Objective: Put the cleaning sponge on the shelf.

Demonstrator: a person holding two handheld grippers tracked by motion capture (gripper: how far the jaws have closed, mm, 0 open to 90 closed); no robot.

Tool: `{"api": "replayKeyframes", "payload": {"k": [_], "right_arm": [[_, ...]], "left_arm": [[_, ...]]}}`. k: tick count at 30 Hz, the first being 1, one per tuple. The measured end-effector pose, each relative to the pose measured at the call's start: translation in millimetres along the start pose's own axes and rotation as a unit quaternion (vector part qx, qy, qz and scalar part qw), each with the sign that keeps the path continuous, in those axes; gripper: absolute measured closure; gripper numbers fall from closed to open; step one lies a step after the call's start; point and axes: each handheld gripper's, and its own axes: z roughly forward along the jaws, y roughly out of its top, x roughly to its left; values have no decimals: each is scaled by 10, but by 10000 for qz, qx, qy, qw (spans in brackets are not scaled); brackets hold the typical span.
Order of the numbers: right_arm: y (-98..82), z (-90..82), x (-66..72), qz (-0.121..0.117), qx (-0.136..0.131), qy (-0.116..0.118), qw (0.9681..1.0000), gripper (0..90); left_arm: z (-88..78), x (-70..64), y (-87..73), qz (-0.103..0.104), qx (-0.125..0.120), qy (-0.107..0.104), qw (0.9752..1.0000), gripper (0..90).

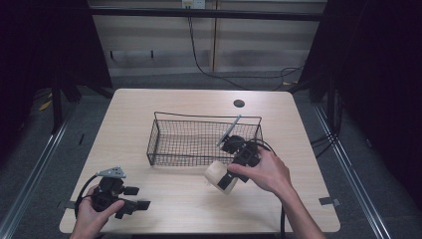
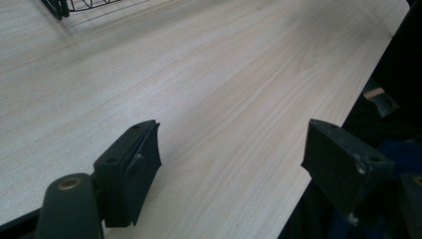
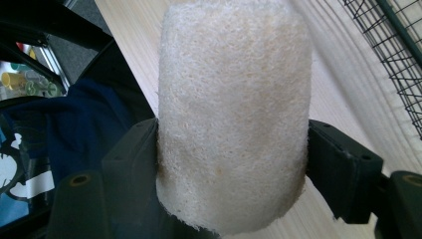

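A cream loofah sponge (image 1: pixel 215 173) (image 3: pixel 233 109) is clamped between the two black jaws of my right gripper (image 1: pixel 222 179) (image 3: pixel 232 164), just in front of the wire basket (image 1: pixel 164 149) near its front right corner. The sponge stands lengthwise up from the jaws in the right gripper view. My left gripper (image 1: pixel 136 197) (image 2: pixel 231 159) rests low over the table's front left corner, open, with bare wood between its jaws.
The black wire basket (image 2: pixel 59 6) sits mid-table with a grey three-cornered plate leaning at its right end. A round black cable hole (image 1: pixel 239 103) lies behind it. The table's front edge (image 2: pixel 318 164) runs close beside the left gripper's right jaw.
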Motion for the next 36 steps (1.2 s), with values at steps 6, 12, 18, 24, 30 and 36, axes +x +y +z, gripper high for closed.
{"api": "replayKeyframes", "payload": {"k": [6, 12, 18, 24, 30, 36], "right_arm": [[-5, -84, 16, -58, -97, -6, 9999, 253], [2, -161, 35, -29, -168, -22, 9999, 253], [29, -248, 52, -19, -180, -65, 9998, 253], [72, -320, 39, -8, -159, -116, 9998, 253], [108, -379, 26, 64, -249, -107, 9996, 253], [142, -445, 11, 138, -239, -183, 9995, 253]], "left_arm": [[-5, 3, 1, -15, -40, -2, 10000, 183], [-20, 1, -4, 36, -104, -88, 9999, 168], [-32, -10, -11, 161, -207, -155, 9995, 168], [-30, -19, -21, 351, -156, -12, 9993, 169], [-36, -17, -26, 423, -155, 46, 9990, 170], [-37, -28, -29, 507, -145, 185, 9984, 173]]}}
